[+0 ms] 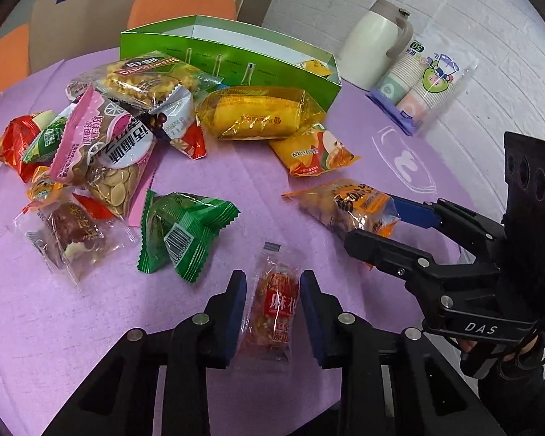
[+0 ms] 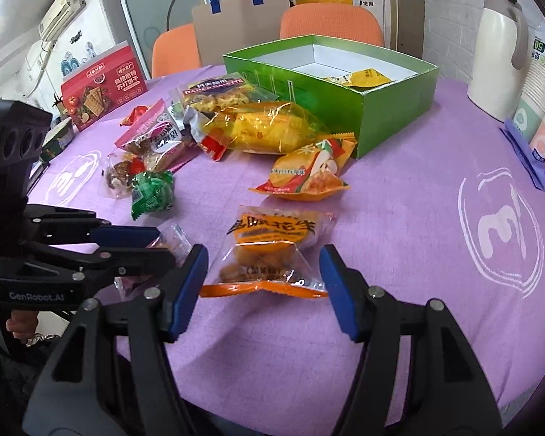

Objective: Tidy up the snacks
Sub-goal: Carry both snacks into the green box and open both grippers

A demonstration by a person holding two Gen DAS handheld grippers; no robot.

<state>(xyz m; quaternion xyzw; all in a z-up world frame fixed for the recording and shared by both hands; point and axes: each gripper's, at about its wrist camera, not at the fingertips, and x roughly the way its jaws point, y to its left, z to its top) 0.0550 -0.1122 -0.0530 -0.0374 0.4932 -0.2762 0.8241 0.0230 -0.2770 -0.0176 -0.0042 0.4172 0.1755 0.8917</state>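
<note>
A small clear packet with a red label (image 1: 276, 301) lies on the purple tablecloth (image 1: 218, 327). My left gripper (image 1: 273, 309) is shut on it, one blue pad against each long edge. In the right wrist view the same gripper (image 2: 165, 245) comes in from the left with the packet's wrapper (image 2: 172, 236) between its fingers. To its right lies an orange peanut packet (image 2: 269, 239), and my right gripper (image 2: 263, 290) is shut on its near end, both pads touching the seam. The left wrist view shows this grip (image 1: 372, 221) on the peanut packet (image 1: 345, 207) from the side. An open green box (image 2: 309, 98) stands behind with a yellow packet (image 2: 363, 76) inside.
A heap of several snack packets (image 1: 120, 127) lies left of centre, with a green packet (image 1: 185, 232) and a large yellow bag (image 1: 258, 112) nearer the box. A white jug (image 1: 378, 43) and sleeved paper cups (image 1: 421, 87) stand at the right. A red biscuit box (image 2: 101, 87) sits far left.
</note>
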